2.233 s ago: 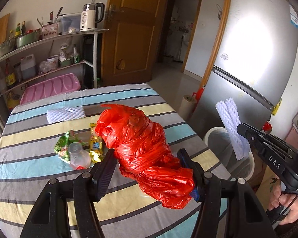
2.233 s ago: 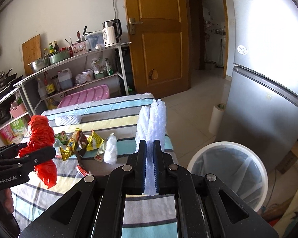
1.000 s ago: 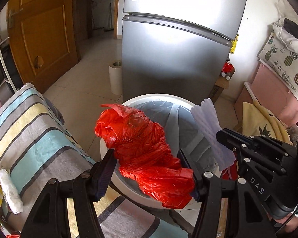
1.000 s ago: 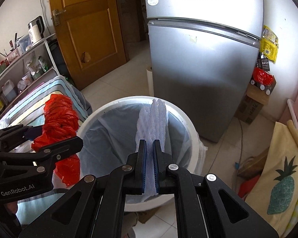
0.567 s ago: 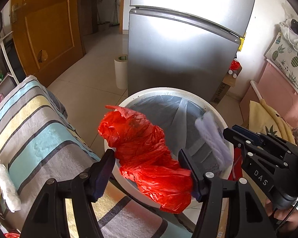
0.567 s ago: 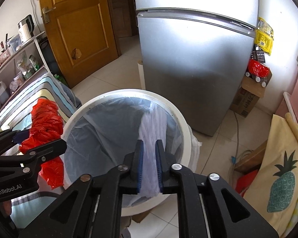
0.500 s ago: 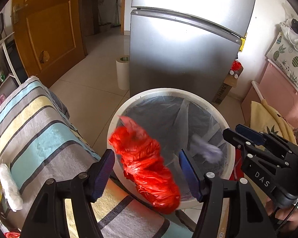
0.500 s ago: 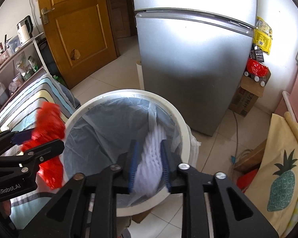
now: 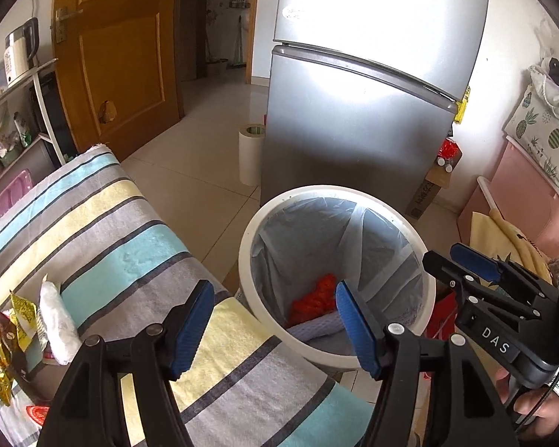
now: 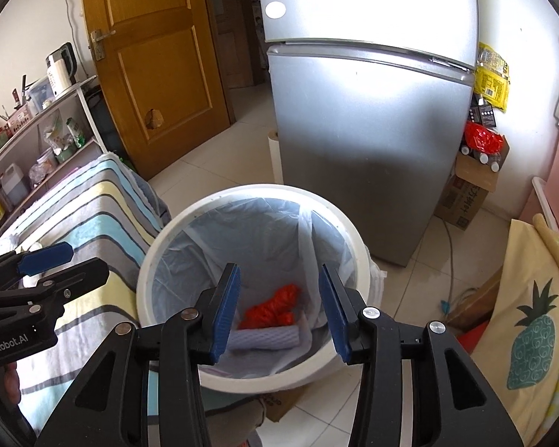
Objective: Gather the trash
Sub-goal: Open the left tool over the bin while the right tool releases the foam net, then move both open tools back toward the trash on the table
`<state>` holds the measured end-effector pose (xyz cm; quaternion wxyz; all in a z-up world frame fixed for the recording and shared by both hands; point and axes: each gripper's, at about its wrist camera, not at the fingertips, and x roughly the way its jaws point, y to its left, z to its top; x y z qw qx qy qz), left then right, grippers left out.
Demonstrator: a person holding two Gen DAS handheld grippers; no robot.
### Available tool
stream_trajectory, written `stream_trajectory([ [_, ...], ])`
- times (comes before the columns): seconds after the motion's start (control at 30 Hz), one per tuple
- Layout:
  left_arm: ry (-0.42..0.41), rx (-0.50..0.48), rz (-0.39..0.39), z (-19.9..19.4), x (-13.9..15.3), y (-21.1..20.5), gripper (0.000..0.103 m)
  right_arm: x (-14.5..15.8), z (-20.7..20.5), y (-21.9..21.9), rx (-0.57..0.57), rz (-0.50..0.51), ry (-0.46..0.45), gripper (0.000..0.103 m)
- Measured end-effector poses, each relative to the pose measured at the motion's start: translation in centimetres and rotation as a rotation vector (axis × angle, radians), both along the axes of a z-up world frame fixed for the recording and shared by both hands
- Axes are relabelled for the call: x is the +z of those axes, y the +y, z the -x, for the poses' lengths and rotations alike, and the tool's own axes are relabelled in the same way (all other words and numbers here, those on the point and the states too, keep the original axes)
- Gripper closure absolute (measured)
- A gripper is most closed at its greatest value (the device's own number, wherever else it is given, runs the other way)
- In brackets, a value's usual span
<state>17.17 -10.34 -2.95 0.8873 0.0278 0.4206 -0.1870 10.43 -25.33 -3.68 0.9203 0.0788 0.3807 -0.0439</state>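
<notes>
A white round bin with a clear liner stands on the floor beside the striped table. At its bottom lie a crumpled red plastic bag and a white foam net. My left gripper hangs open and empty over the bin's near-left rim. My right gripper is above the bin with its jaws opening and nothing between them. Snack wrappers and a white foam piece lie on the table.
A silver fridge stands just behind the bin, with a paper roll to its left. A cardboard box and a yellow pineapple cloth are on the right. A wooden door and a shelf rack are at the left.
The red bag dropped out of my left jaws and the foam net out of my right jaws; both now lie in the bin. The right jaws spread wide.
</notes>
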Motion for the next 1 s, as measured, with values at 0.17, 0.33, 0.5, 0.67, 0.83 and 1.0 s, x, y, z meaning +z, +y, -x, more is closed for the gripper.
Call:
stream_trajectory([
  [0.17, -0.024, 0.036, 0.018, 1.2, 1.1, 2.0, 0.035, 1.0, 0.8, 1.4, 0.023, 0.004, -0.032, 0.058],
  [0.33, -0.055, 0.099, 0.014, 2.5, 1.9, 4.3, 0.035, 1.9, 1.8, 3.0, 0.049, 0.009, -0.066, 0.058],
  [0.5, -0.087, 0.173, 0.023, 4.3, 2.8, 7.7, 0.035, 2.7, 2.4, 5.1, 0.095, 0.001, -0.100, 0.058],
  [0.67, -0.116, 0.267, 0.007, 6.3, 3.5, 11.7, 0.035, 2.9, 2.5, 8.0, 0.173, -0.008, -0.117, 0.058],
  [0.83, -0.115, 0.368, 0.003, 8.1, 3.6, 16.1, 0.035, 2.9, 2.1, 11.8, 0.269, -0.020, -0.125, 0.058],
  [1.0, -0.120, 0.454, 0.023, 9.6, 3.6, 20.4, 0.035, 2.6, 1.8, 15.6, 0.362, -0.019, -0.124, 0.057],
])
